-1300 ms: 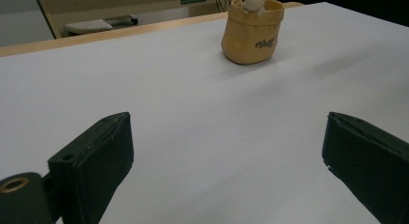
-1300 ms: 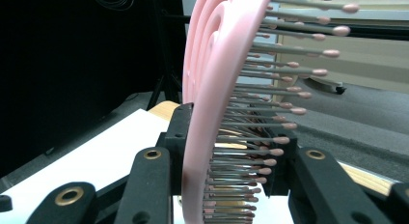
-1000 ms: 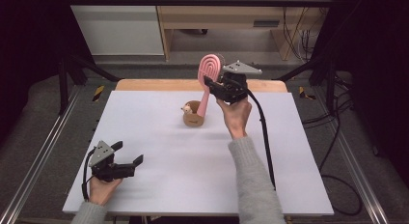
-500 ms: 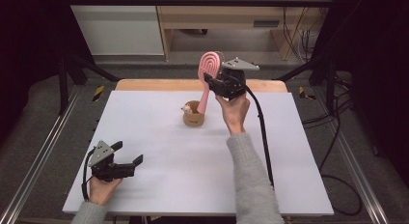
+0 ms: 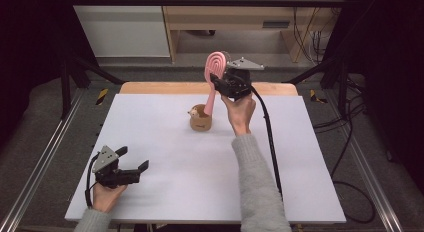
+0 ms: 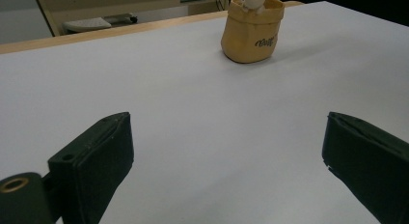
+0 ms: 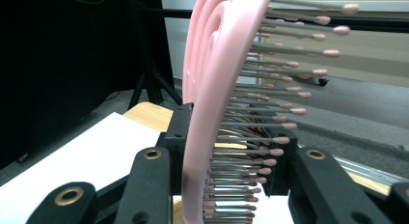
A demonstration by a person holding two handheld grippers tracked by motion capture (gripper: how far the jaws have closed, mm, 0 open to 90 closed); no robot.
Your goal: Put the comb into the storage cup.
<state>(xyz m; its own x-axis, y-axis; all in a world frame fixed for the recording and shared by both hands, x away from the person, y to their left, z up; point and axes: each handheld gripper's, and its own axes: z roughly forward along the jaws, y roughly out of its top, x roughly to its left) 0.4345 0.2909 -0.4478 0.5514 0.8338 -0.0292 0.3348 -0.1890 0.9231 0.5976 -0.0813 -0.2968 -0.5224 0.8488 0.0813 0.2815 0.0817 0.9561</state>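
Note:
A pink hairbrush (image 5: pixel 215 67) stands nearly upright over the back middle of the table, with my right gripper (image 5: pixel 216 82) shut on it just below the head. In the right gripper view the brush (image 7: pixel 217 89) fills the middle, bristles pointing right, and the right gripper (image 7: pixel 231 137) clamps it from both sides. The handle's lower end meets the mouth of a tan pouch-shaped holder (image 5: pixel 201 123) with a small animal figure in it; whether it is inside I cannot tell. My left gripper (image 5: pixel 134 158) rests open near the front left corner, nothing between its jaws. It (image 6: pixel 226 151) faces the holder (image 6: pixel 252 33).
The white table top (image 5: pixel 300 167) has a wooden strip (image 5: pixel 150 87) along its back edge. Metal rails (image 5: pixel 45 157) run down both sides. The right gripper's black cable (image 5: pixel 270 142) trails across the table toward the front. A wooden shelf (image 5: pixel 225 22) stands behind.

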